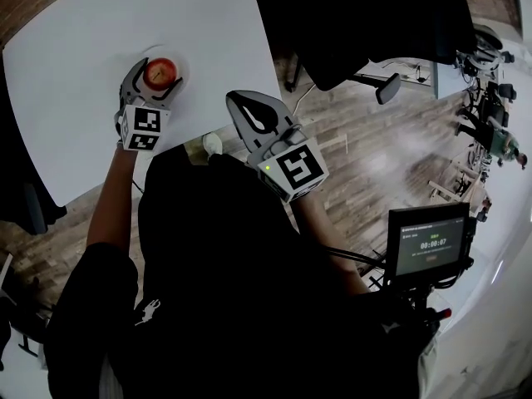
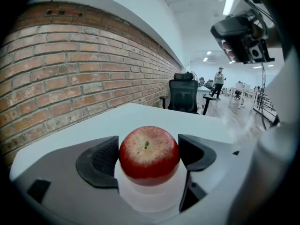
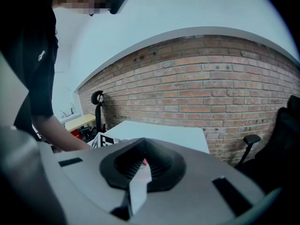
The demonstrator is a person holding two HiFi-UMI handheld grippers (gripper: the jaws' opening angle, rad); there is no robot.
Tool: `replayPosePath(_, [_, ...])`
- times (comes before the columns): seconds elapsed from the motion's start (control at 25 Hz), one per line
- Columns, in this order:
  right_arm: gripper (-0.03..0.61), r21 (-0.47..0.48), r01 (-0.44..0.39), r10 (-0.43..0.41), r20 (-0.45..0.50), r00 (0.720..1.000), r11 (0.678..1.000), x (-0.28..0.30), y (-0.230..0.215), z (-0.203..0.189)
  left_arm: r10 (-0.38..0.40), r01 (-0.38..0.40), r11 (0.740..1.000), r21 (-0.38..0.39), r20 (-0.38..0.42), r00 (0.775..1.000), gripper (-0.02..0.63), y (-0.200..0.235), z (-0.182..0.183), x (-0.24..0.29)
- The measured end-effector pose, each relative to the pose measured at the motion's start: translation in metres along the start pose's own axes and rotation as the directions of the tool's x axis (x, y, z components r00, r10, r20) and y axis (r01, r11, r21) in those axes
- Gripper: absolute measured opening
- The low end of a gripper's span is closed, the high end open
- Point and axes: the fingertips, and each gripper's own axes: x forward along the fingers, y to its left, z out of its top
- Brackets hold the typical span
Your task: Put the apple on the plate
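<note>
Where the white worktop [image 1: 100,23] comes toward its near edge, left of centre: one apple [image 2: 149,153], red, stem up, seated on a small white plate [image 2: 150,201].

Left gripper [image 1: 156,77]: fingers [image 2: 101,161] set close against both flanks of the apple, at its widest girth.

Right gripper [image 1: 241,102]: fingers closed together, nothing between them, held off the worktop's near right edge.

Handling, by estimate: firm, fairly light, round; smooth skin apt to slip or roll; bruises under a hard squeeze.

Best hold: opposite sides at mid-height, moderate pressure.
</note>
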Motion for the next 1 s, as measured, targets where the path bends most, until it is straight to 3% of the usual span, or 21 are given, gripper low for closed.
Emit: replayPosePath(1.0, [0.003, 0.029, 0.035, -0.035, -0.017, 0.999, 0.999, -0.002, -0.007, -0.002, -0.018, 0.022, 0.996, 0.085, -0.042, 0.999, 0.402, -0.004, -0.016, 0.008])
